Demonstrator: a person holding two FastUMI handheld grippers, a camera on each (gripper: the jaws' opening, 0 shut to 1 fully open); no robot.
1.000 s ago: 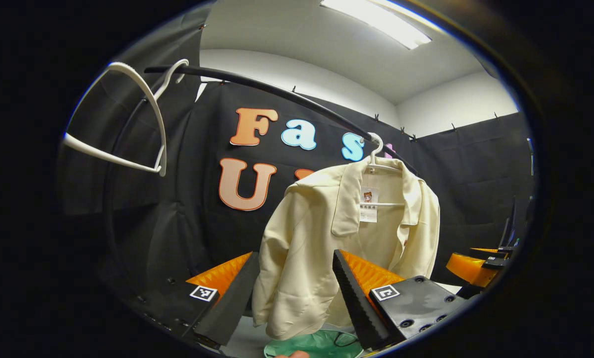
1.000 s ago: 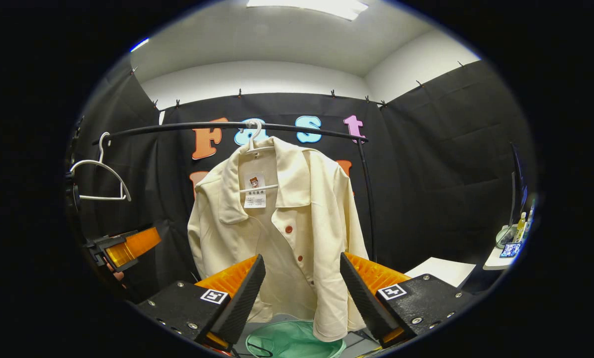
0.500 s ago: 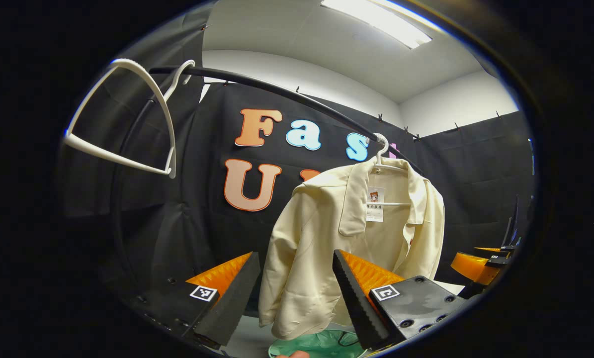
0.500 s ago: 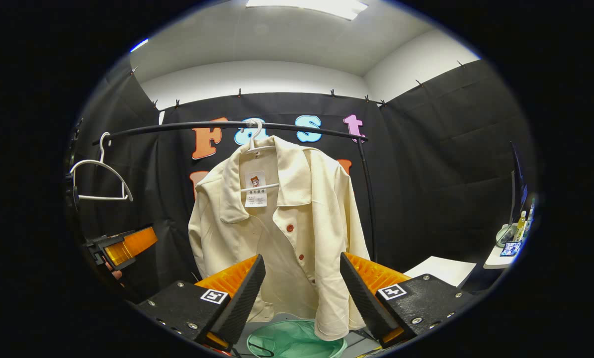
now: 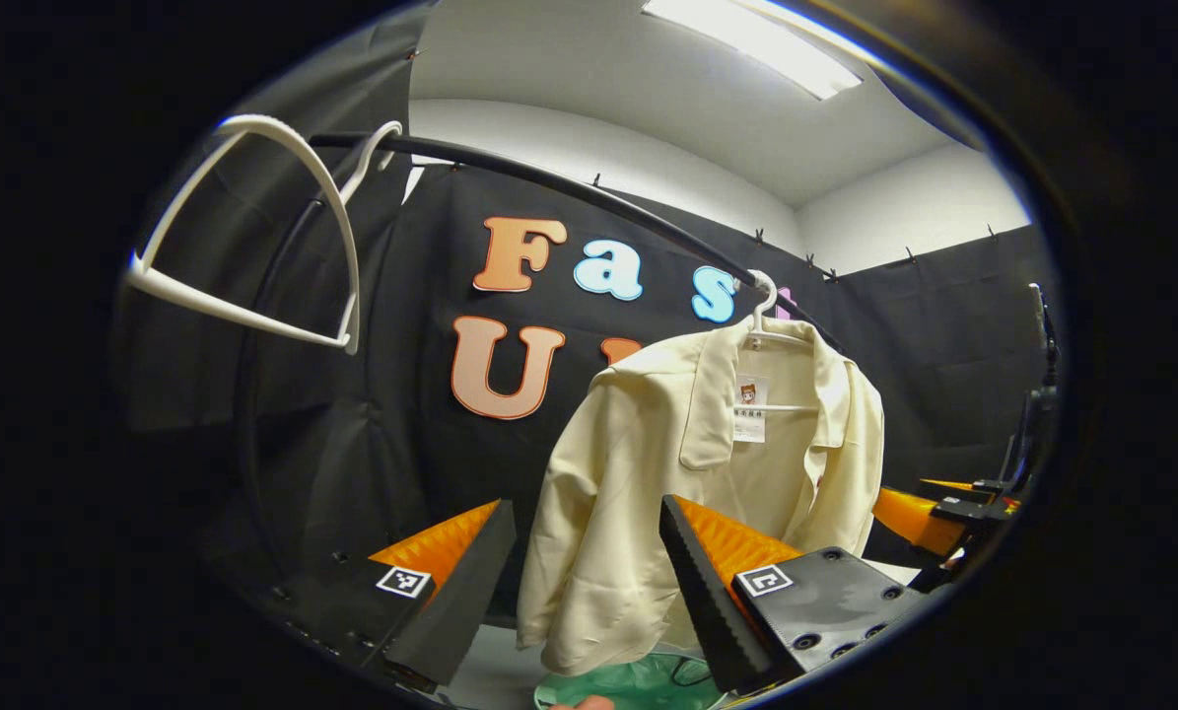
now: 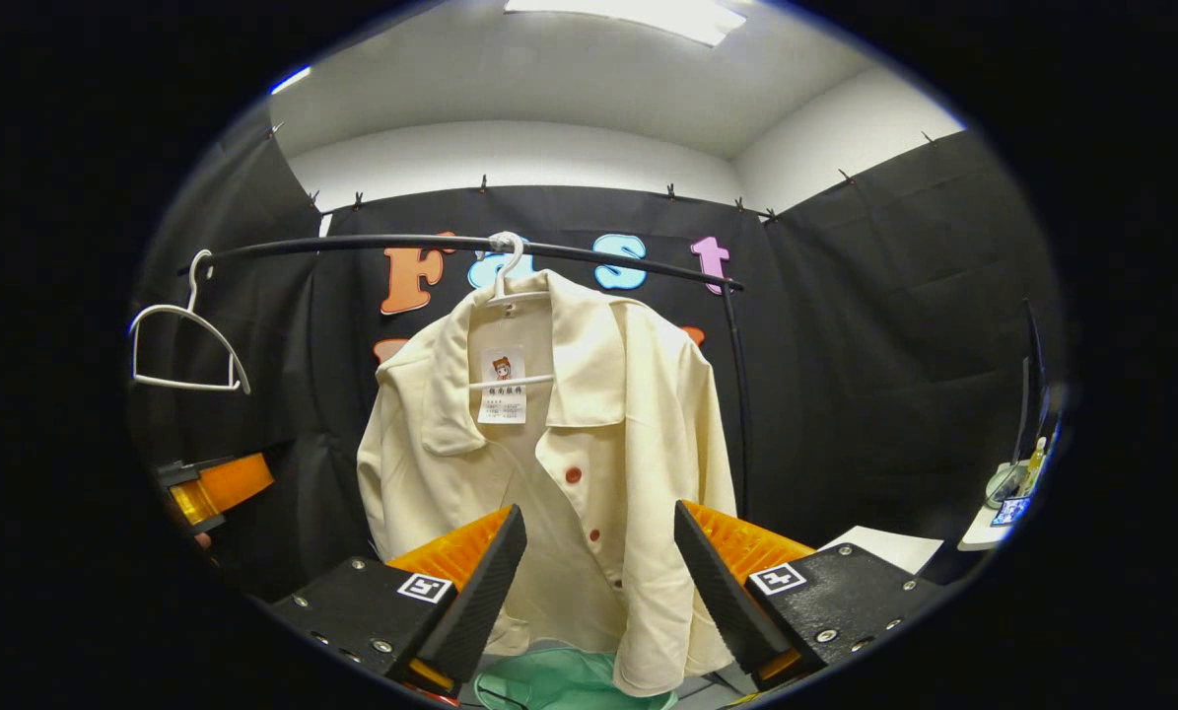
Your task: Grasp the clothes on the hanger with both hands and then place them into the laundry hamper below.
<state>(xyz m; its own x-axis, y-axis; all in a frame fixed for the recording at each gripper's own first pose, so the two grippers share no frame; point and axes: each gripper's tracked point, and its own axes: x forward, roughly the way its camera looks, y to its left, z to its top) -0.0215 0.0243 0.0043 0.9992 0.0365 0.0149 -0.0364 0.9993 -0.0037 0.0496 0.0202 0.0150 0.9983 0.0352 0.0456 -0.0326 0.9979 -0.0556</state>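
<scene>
Cream button-up jacket [image 6: 549, 463] hangs mid-frame on a white plastic hanger [image 6: 510, 281], mint-green laundry hamper [image 6: 559, 680] below. Left hand-held gripper [image 5: 584, 582] and right hand-held gripper [image 6: 598, 582] both spread wide, holding nothing.

In your right gripper view the jacket [image 6: 549, 463] hangs on its hanger [image 6: 506, 286] from the rail [image 6: 352, 244] at twelve o'clock. An empty hanger [image 6: 182, 345] hangs on the same rail at nine o'clock. The hamper [image 6: 549, 680] sits under the jacket's hem at six o'clock. Your left gripper [image 6: 209, 488] is at eight o'clock, apart from the jacket. A table [image 6: 884, 547] lies at four o'clock.
</scene>
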